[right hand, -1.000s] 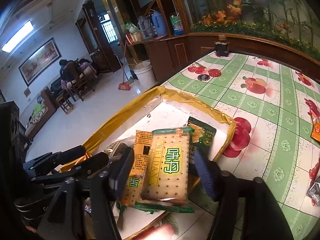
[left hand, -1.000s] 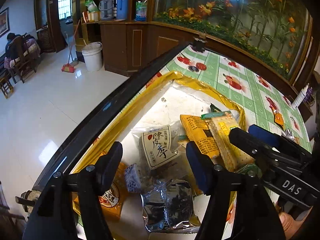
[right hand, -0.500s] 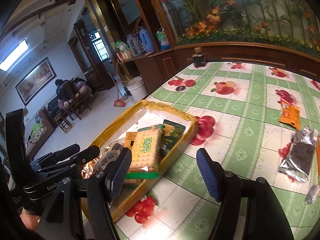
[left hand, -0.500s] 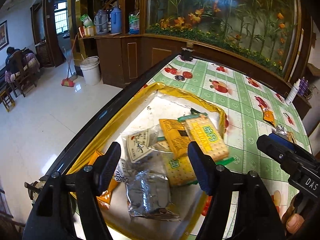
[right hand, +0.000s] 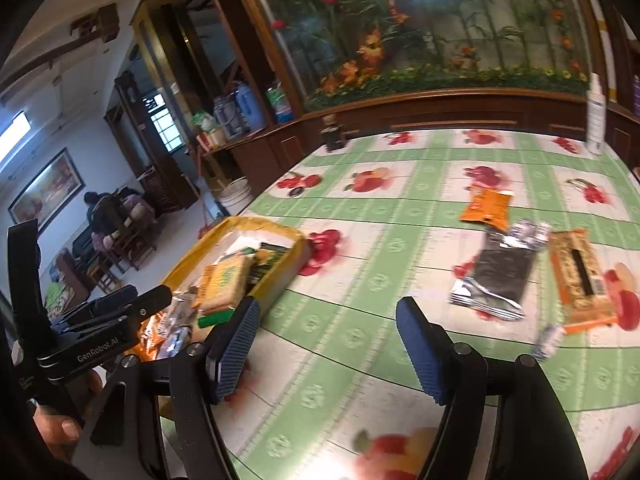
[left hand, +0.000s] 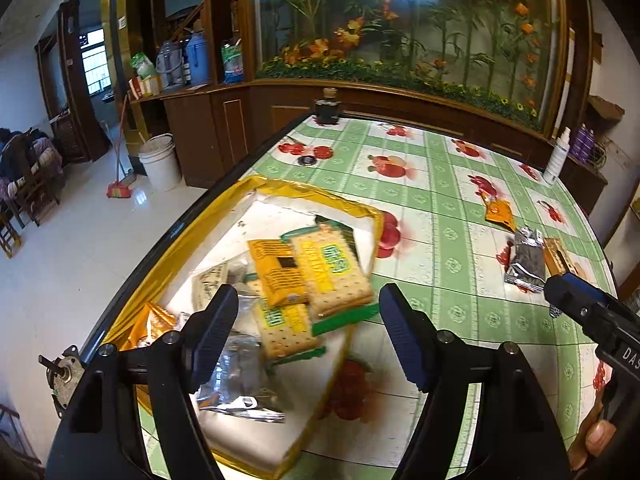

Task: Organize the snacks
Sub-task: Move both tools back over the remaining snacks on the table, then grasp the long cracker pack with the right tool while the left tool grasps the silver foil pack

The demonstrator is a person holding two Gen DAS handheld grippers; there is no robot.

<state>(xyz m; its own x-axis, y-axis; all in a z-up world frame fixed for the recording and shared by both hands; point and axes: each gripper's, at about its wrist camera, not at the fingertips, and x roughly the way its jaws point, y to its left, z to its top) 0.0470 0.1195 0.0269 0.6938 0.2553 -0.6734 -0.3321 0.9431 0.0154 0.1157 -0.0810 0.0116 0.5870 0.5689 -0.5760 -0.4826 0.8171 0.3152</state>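
Observation:
A yellow-rimmed tray [left hand: 192,240] with a white floor lies at the table's left edge. It holds a yellow-green cracker pack [left hand: 332,272], an orange pack [left hand: 276,272], a silver pouch [left hand: 236,380] and more. My left gripper [left hand: 308,328] hovers over the tray's near right side, jaws opening, gripping nothing. My right gripper [right hand: 328,332] is above bare tablecloth right of the tray [right hand: 288,268], jaws opening and empty. Ahead of it lie an orange packet [right hand: 486,204], a silver-black pouch [right hand: 500,272], an orange-brown bar pack [right hand: 578,276] and a small wrapped piece [right hand: 548,338].
A dark jar [left hand: 328,106] stands at the table's far edge, with a small round lid [left hand: 307,160] nearer. A white spray bottle [right hand: 596,116] is at the far right. Left of the tray the table ends above the floor. A wooden cabinet backs the table.
The right gripper has swung right, from over the cracker pack in the tray to the tablecloth beside it. The left gripper has drawn back and right. Both pairs of jaws stand slightly wider.

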